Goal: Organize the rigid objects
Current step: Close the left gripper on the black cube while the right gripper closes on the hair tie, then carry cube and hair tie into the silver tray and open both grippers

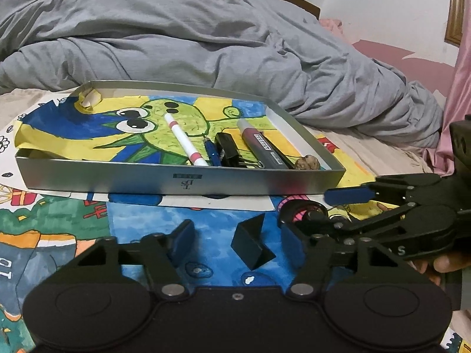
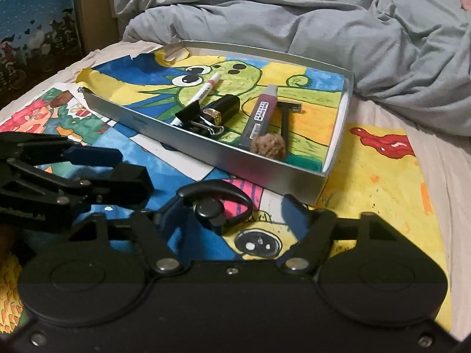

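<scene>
Black and wedge-shaped, a small block [image 1: 251, 247] lies on the painted paper between the left gripper [image 1: 237, 242] pads, jaws apart, untouched. The right gripper [image 2: 235, 220] straddles a black ear-hook piece [image 2: 217, 206]; contact is unclear, its base hidden. Beyond, the silver tray [image 1: 182, 181] holds pens, clips, a walnut [image 2: 268, 144].

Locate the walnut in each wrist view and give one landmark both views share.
Left wrist view: the walnut lies in the silver tray's near right corner, right of centre.
Right wrist view: the walnut lies against the tray's near wall, centre frame, beside the grey-and-maroon marker.
Shared landmark: the silver tray.
</scene>
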A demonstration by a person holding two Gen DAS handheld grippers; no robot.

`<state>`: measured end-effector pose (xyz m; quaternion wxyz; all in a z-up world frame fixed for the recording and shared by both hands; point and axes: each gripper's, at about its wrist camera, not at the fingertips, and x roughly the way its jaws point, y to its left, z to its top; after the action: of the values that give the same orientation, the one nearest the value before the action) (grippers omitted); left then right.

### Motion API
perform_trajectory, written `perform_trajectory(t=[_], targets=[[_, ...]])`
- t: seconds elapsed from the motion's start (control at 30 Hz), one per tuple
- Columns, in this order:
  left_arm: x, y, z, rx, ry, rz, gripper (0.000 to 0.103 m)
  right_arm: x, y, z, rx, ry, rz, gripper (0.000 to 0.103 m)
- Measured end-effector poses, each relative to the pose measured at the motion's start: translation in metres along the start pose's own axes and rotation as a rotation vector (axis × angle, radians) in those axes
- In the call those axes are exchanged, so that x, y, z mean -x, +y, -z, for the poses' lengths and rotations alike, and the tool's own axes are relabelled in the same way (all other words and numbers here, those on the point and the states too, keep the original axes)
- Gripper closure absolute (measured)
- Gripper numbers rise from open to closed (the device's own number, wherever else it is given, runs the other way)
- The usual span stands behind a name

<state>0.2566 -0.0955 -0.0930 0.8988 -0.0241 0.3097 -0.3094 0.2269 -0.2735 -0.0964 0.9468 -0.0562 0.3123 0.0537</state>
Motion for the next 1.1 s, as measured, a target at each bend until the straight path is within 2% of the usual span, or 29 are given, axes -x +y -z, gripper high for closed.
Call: perform_trajectory(t=[0.1, 0.2, 0.5, 0.7, 0.87, 1.1], targets=[[-0.001, -0.003, 0.0, -0.02, 0.012, 0.016, 0.058, 0.0, 0.0, -0.002, -0.001, -0.001, -0.009, 0.07], [-0.002, -0.007, 0.001, -0.047, 0.025, 0.012, 0.075, 0.001, 0.001, -0.003, 0.011, 0.005, -0.01, 0.07], [0.009, -0.011, 0.003, -0.01, 0.012, -0.03, 0.079, 0.013, 0.007, -0.002, 0.031, 0.016, 0.001, 0.07], [0.025, -0.015, -0.002, 0.018, -0.024, -0.059, 0.079, 0.036, 0.012, -0.001, 0.052, -0.001, 0.025, 0.07], [0.039, -0.02, -0.014, 0.044, -0.089, -0.094, 0.079, 0.066, 0.013, -0.011, 0.048, -0.08, 0.041, 0.07], [0.041, -0.016, -0.046, 0.058, -0.179, -0.181, 0.079, 0.086, -0.007, -0.03, -0.049, -0.235, 0.033, 0.07]])
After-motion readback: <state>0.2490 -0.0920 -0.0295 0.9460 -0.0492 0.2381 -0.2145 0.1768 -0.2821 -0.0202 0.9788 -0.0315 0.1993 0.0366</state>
